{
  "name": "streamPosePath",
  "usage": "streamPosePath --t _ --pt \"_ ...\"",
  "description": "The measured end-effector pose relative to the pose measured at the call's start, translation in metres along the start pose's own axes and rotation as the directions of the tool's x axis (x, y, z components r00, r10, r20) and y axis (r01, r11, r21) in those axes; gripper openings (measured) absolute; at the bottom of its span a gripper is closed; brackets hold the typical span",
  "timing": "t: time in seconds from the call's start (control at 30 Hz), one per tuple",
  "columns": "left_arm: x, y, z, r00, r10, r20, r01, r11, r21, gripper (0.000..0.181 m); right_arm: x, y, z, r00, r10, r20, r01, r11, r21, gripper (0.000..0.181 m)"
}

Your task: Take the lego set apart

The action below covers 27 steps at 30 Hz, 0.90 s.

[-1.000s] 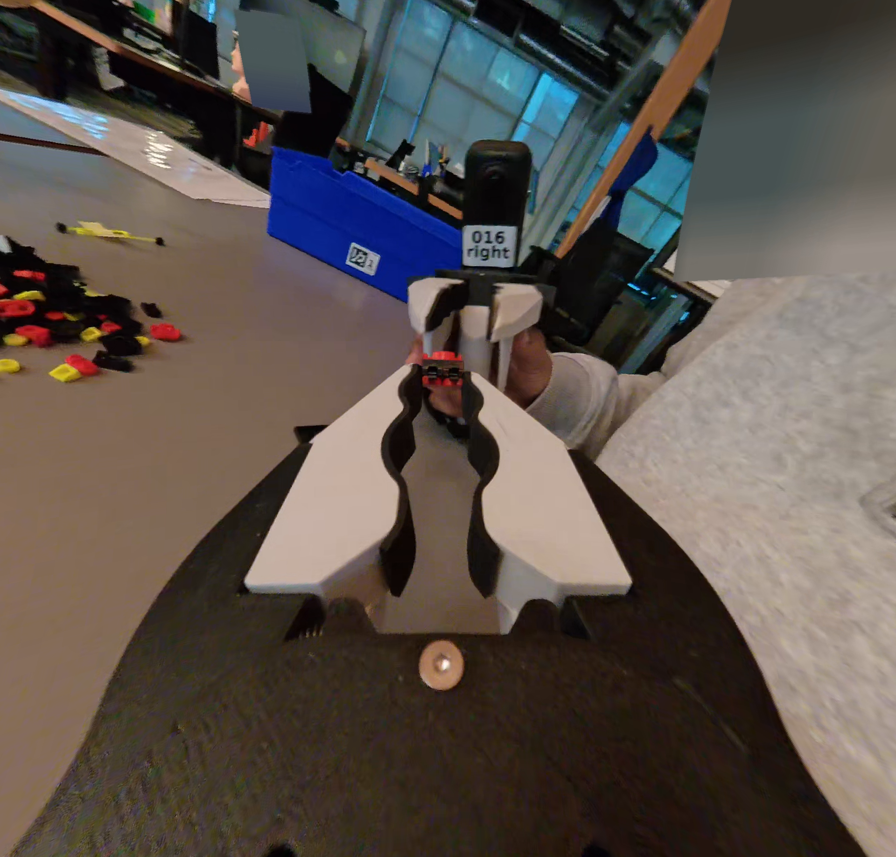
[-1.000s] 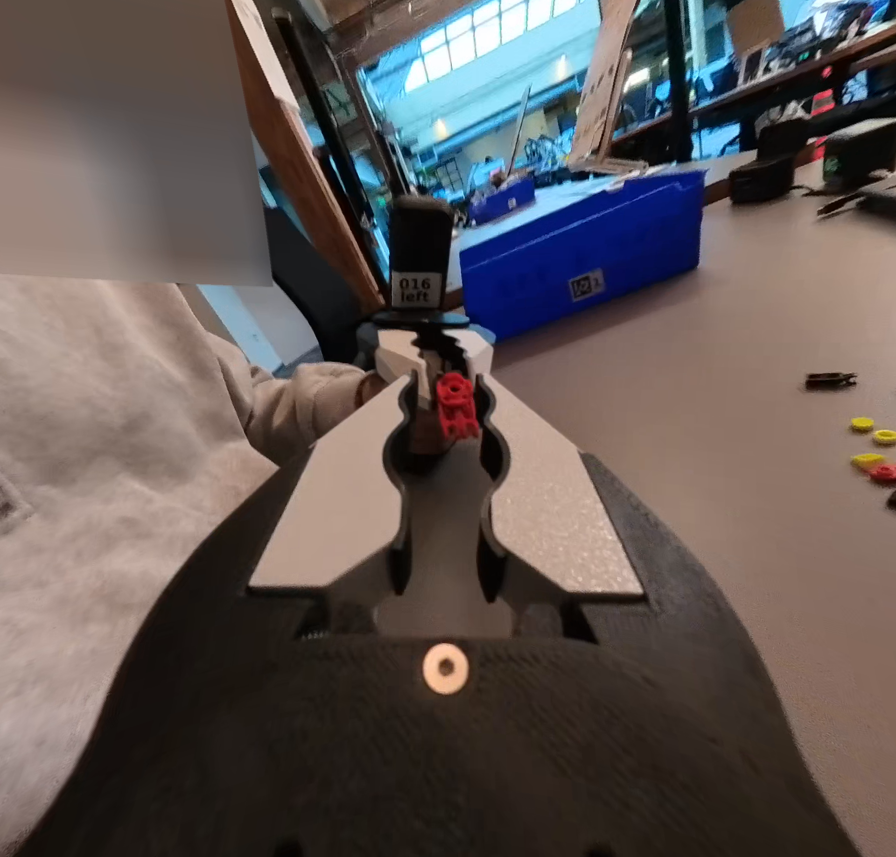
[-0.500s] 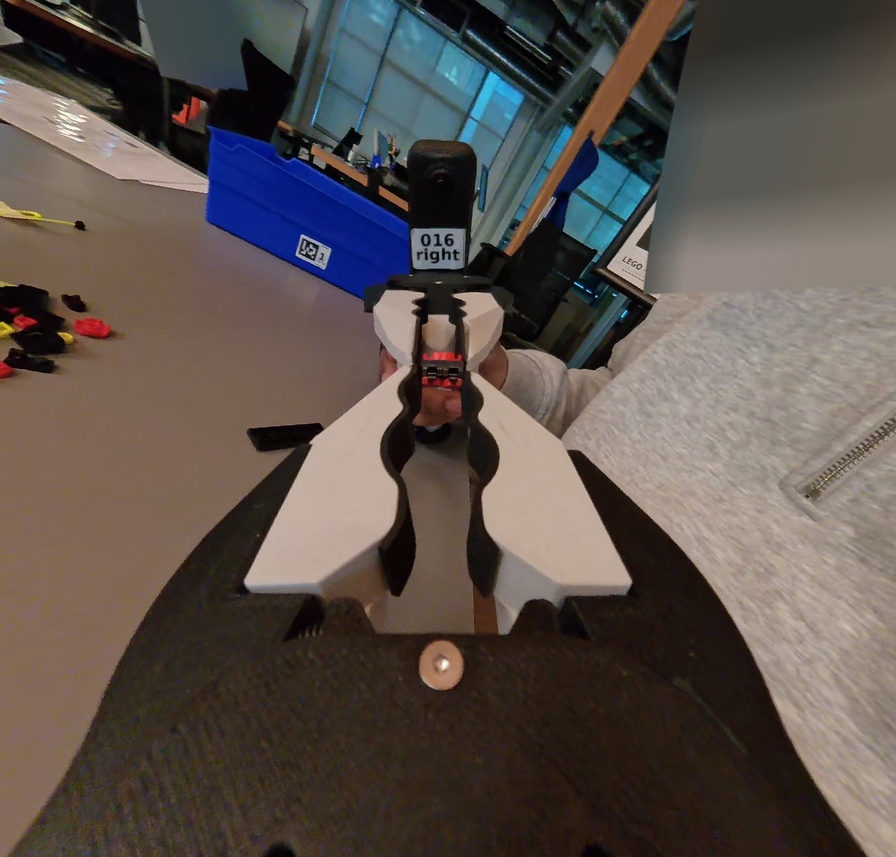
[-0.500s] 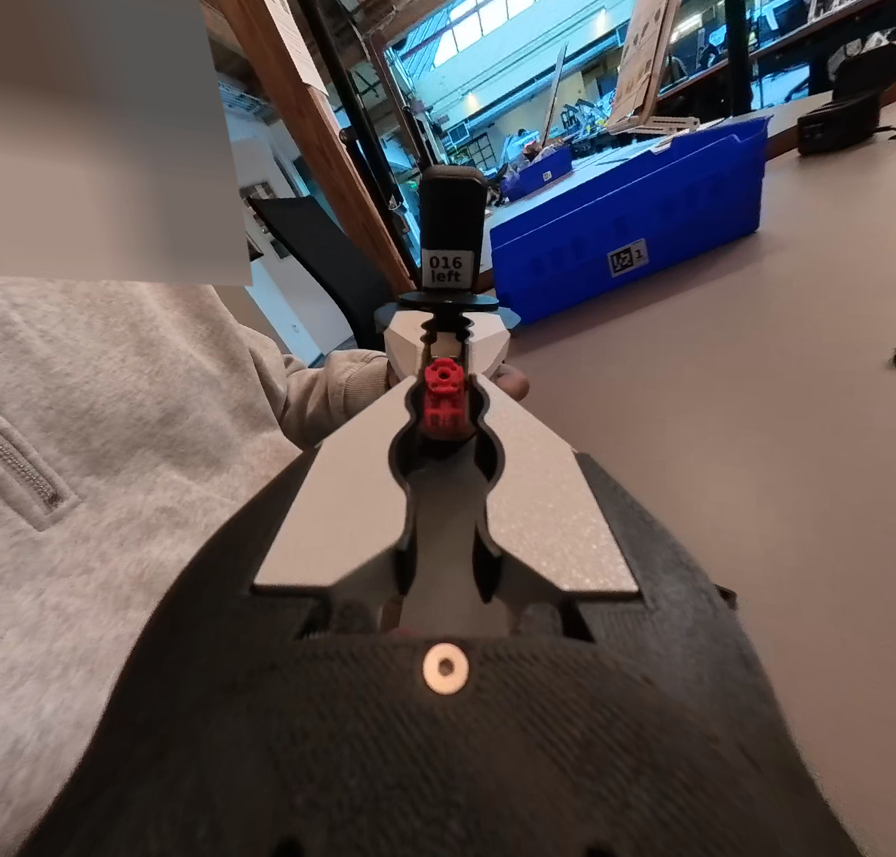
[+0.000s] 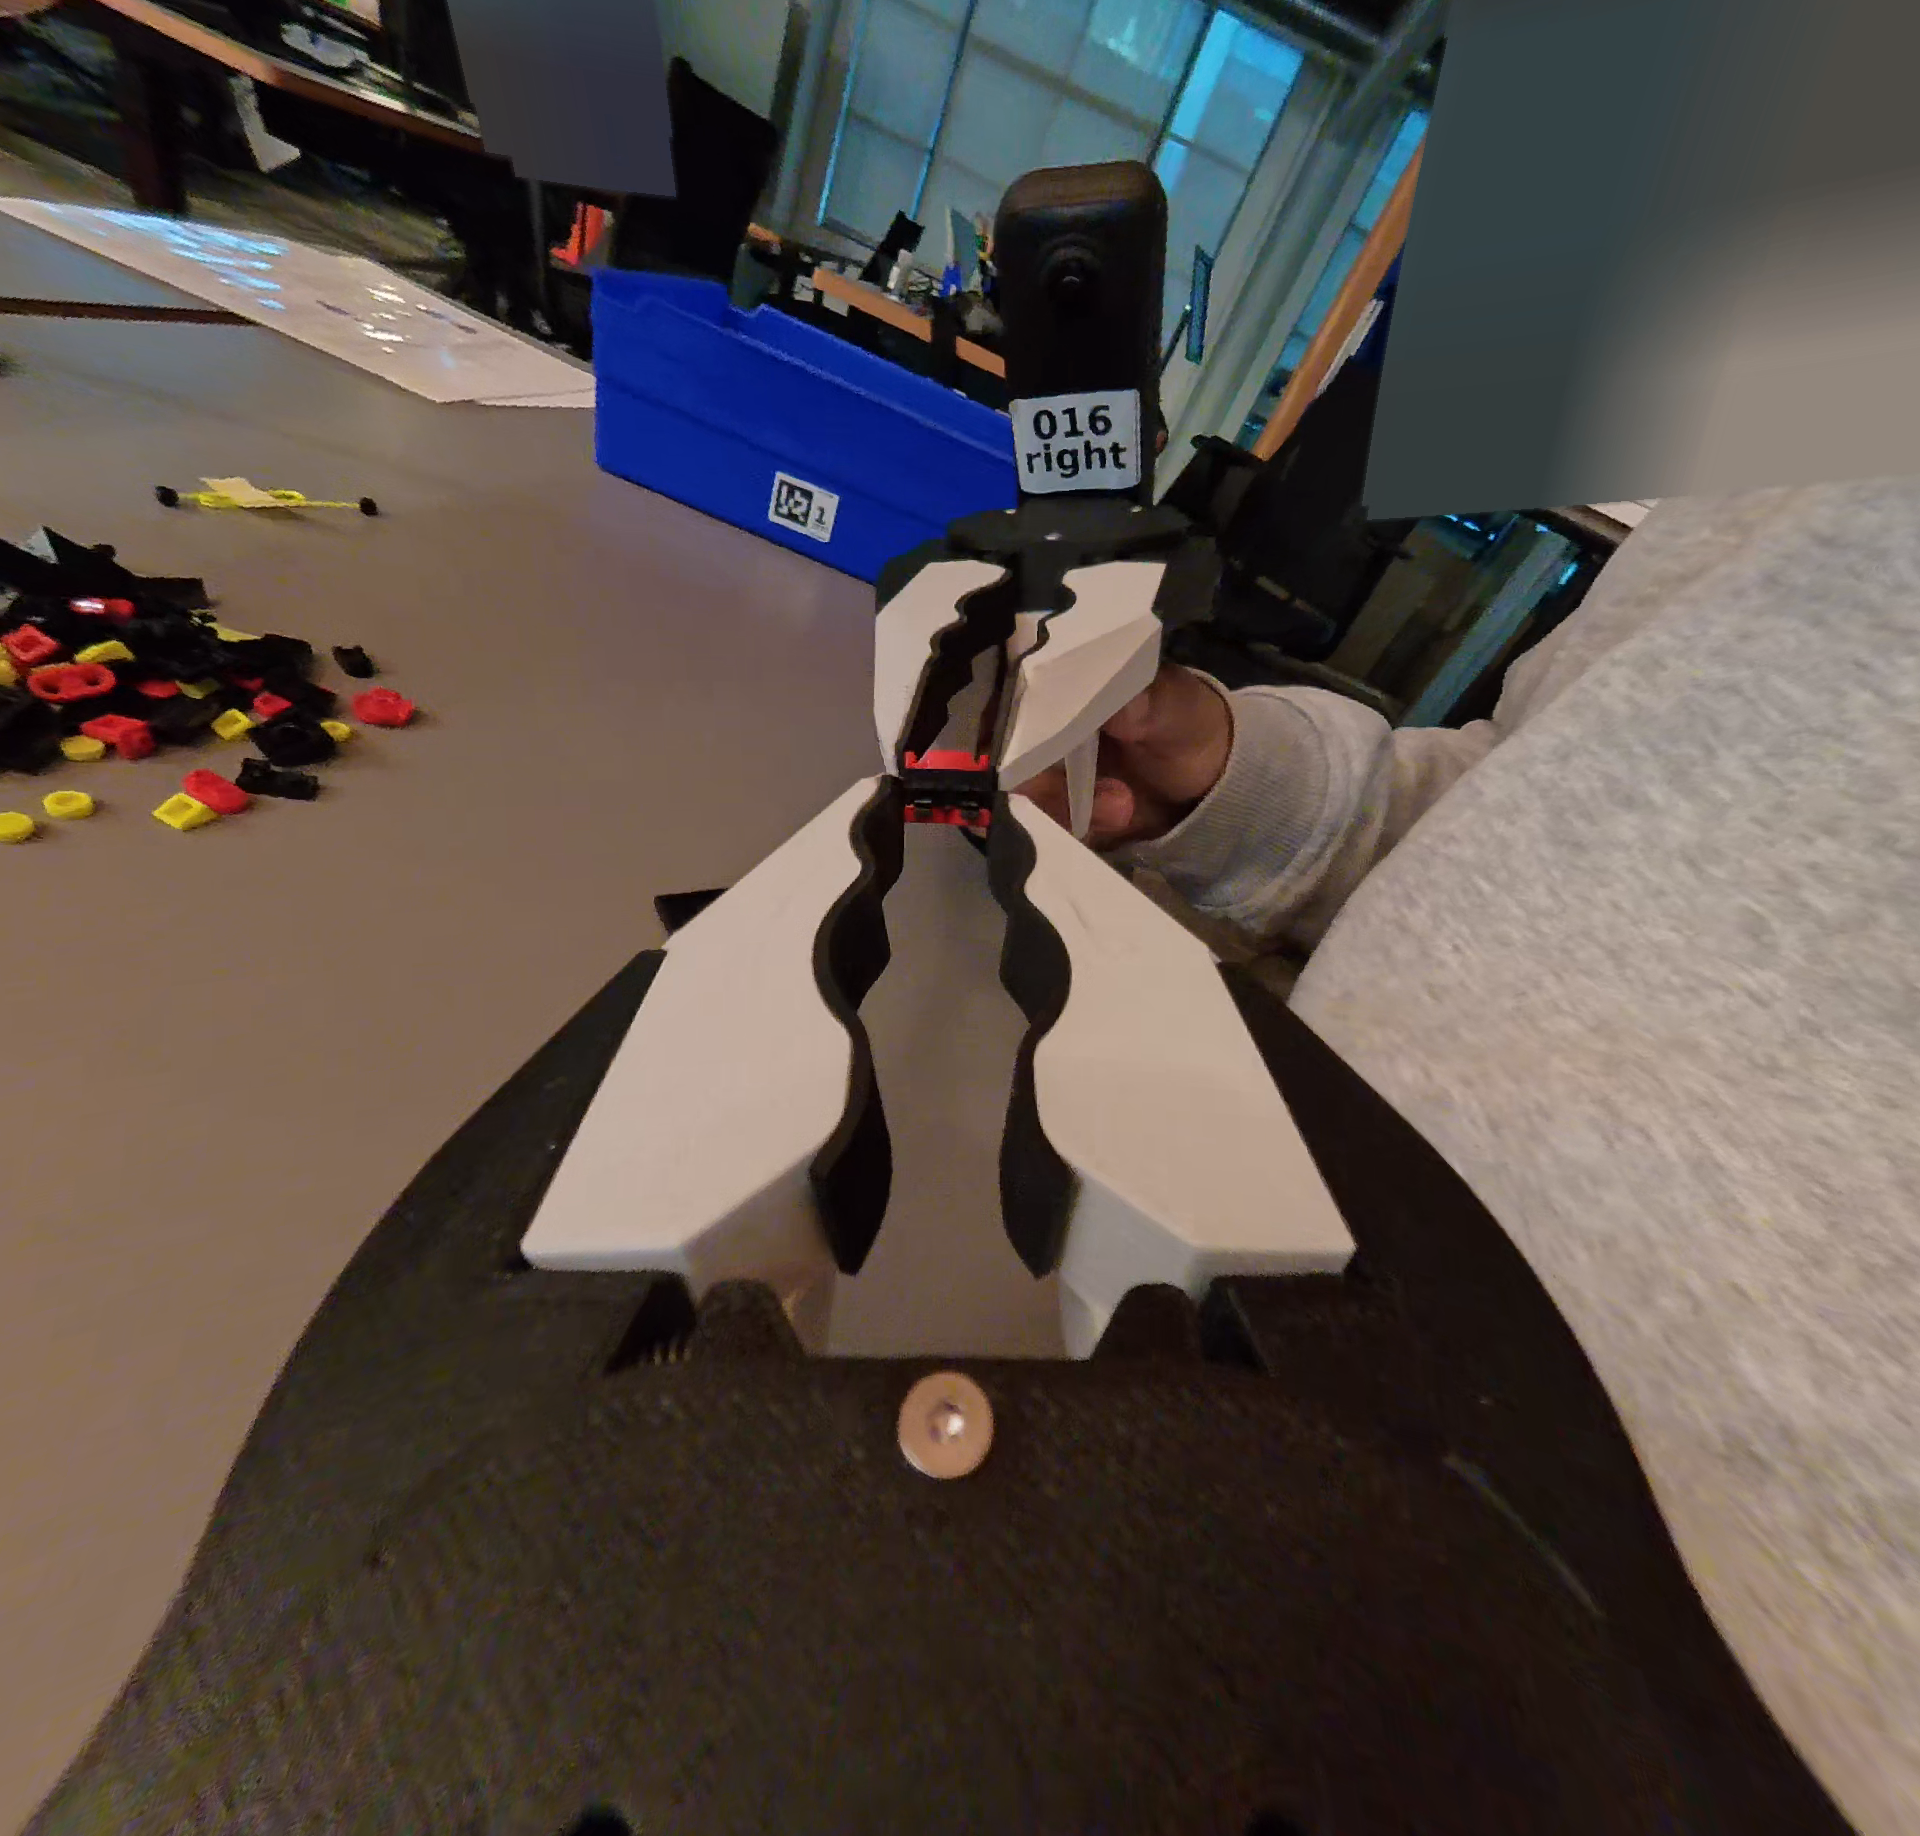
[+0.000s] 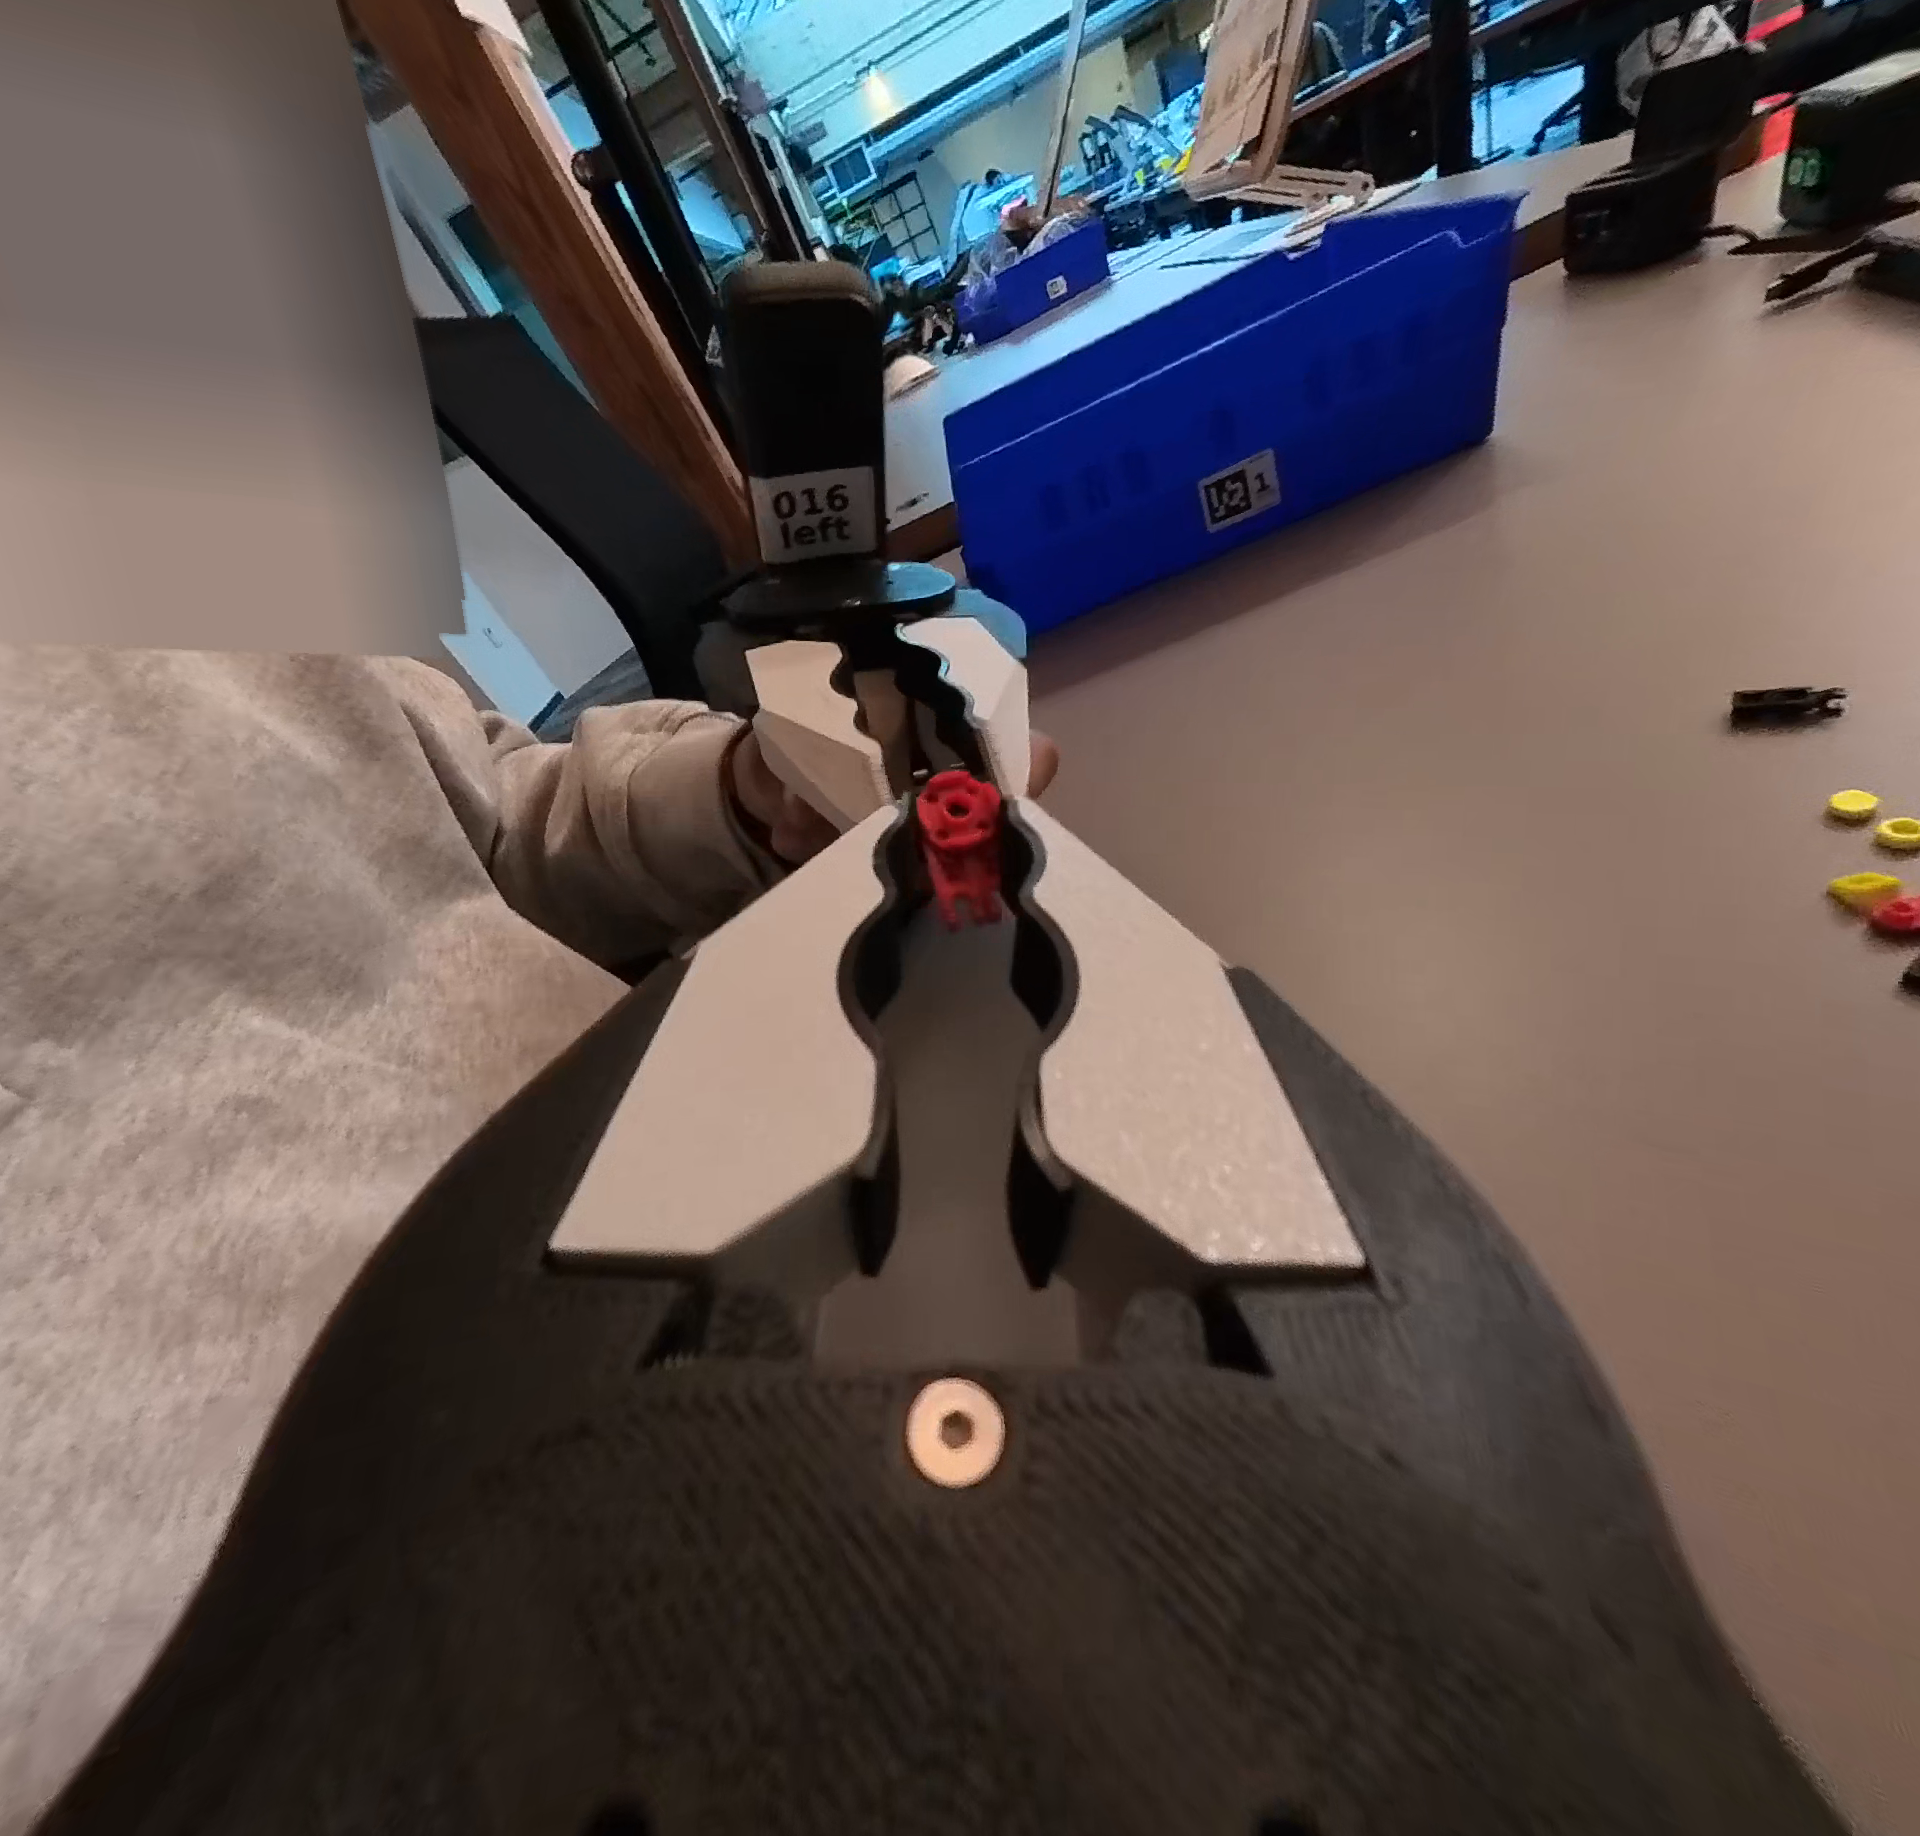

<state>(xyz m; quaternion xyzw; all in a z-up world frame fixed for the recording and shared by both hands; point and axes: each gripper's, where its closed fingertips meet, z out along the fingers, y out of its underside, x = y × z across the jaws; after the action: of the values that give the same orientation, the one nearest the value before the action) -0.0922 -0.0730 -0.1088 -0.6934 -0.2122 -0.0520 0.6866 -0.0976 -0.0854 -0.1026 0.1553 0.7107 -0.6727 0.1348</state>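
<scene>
Workshop room with big windows at top of frame, grey-brown table [image 5: 540, 934] below; blue bin [image 5: 769, 436] sits mid-upper frame on it, also seen upper right in the right wrist view [image 6: 1247, 436]. Loose pile of red, yellow and black lego pieces [image 5: 156, 695] at left edge of the left wrist view; a few yellow and red ones [image 6: 1870, 872] at right edge of the right wrist view, with a black piece [image 6: 1787, 704] above them

Left gripper [image 5: 943, 812] and right gripper [image 6: 958, 851] meet tip to tip at frame centre, held above the table. Small red and black lego assembly [image 5: 943, 789] sits right between both sets of tips, each gripper's jaws narrow and clamped on an end of it. In the right wrist view the lego shows as a red studded piece [image 6: 961, 851] standing between the fingertips, round end facing camera

Hand [image 5: 1153, 747] with grey sleeve [image 5: 1299, 799] holds the far gripper right of centre; grey sweater fills the right side
</scene>
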Motion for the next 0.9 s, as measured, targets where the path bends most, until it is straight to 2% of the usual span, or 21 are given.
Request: streamPosePath --t 0.17,0.3,0.37,0.4,0.43,0.47,0.5,0.6,0.77,0.9 --pt "-0.002 -0.007 0.001 0.999 -0.019 0.026 0.019 1.000 0.009 0.018 0.002 -0.010 -0.002 0.997 0.080 -0.001 -0.080 0.995 0.067 0.012" --pt "-0.002 -0.010 0.002 0.999 -0.035 0.027 0.034 0.999 0.028 0.018 0.003 -0.016 -0.004 0.997 0.075 -0.022 -0.072 0.992 0.099 0.012" --pt "-0.013 0.014 0.001 0.996 0.031 0.089 -0.023 0.996 -0.091 0.017 0.007 -0.052 -0.031 0.988 0.154 0.014 -0.150 0.934 0.324 0.012" --pt "-0.011 0.010 0.000 0.997 0.016 0.078 -0.011 0.998 -0.061 0.017 0.019 -0.063 -0.049 0.980 0.198 -0.003 -0.183 0.909 0.375 0.011" --pt "-0.006 -0.006 -0.003 0.998 -0.031 0.049 0.030 0.999 0.028 0.016 0.033 -0.061 -0.062 0.979 0.180 -0.096 -0.136 0.926 0.351 0.012" --pt "-0.003 -0.014 -0.004 0.998 -0.047 0.036 0.045 0.997 0.058 0.016 0.044 -0.055 -0.070 0.974 0.142 -0.179 -0.082 0.948 0.308 0.012" --pt "-0.006 -0.015 -0.004 0.998 -0.033 0.057 0.029 0.998 0.054 0.017 0.046 -0.054 -0.074 0.974 0.133 -0.185 -0.074 0.952 0.297 0.012" --pt "-0.013 0.000 0.000 0.995 -0.016 0.095 0.017 1.000 -0.008 0.017 0.039 -0.051 -0.064 0.980 0.165 -0.109 -0.125 0.944 0.304 0.011" --pt "-0.015 0.002 0.004 0.992 0.001 0.123 0.002 1.000 -0.019 0.016 0.033 -0.045 -0.048 0.946 0.314 0.074 -0.320 0.883 0.344 0.012" --pt "-0.023 0.012 0.004 0.988 0.011 0.155 0.000 0.998 -0.070 0.016 0.036 -0.037 -0.043 0.934 0.346 0.089 -0.356 0.879 0.316 0.011"
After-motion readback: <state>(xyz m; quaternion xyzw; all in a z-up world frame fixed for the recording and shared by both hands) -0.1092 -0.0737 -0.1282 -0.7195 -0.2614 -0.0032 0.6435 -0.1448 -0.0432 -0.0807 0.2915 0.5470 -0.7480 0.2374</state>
